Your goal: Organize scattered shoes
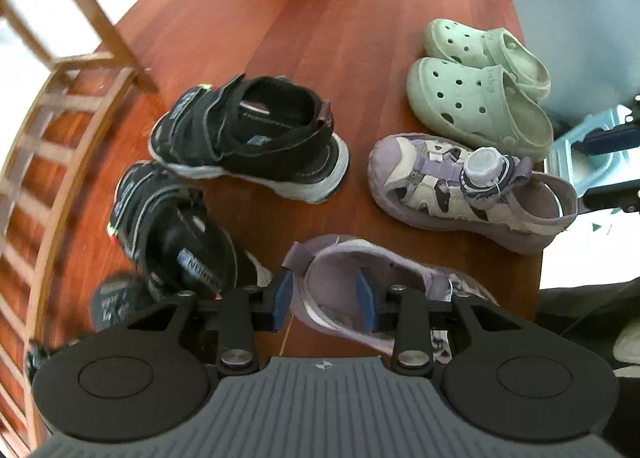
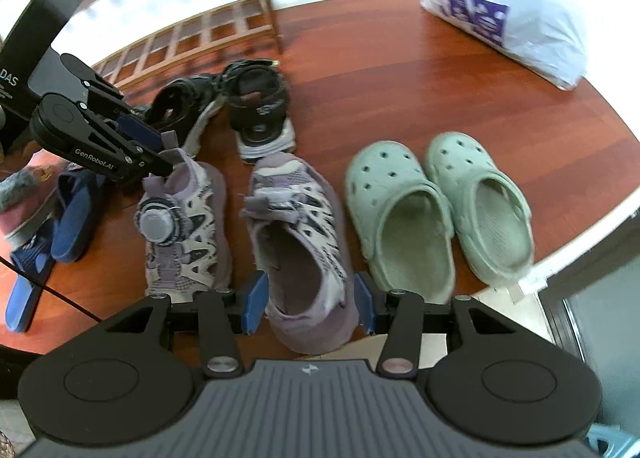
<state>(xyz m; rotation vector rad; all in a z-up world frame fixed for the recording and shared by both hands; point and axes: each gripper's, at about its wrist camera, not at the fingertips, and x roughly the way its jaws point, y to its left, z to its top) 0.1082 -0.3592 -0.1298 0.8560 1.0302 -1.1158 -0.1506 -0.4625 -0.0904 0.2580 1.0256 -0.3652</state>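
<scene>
Shoes: two purple sandals (image 2: 298, 234) (image 2: 186, 226) lying beside green clogs (image 2: 436, 206).
Left gripper (image 1: 325, 294): spread, straddling one sandal's heel.
Right gripper (image 2: 310, 300): spread, straddling the other's heel.

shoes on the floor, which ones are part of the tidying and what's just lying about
Job:
green clogs
purple sandals
black sandals
blue slippers

Lying about:
plastic bag
wooden rack
stool

Both wrist views look down, close, sharing the shoes (image 1: 472, 194).
</scene>
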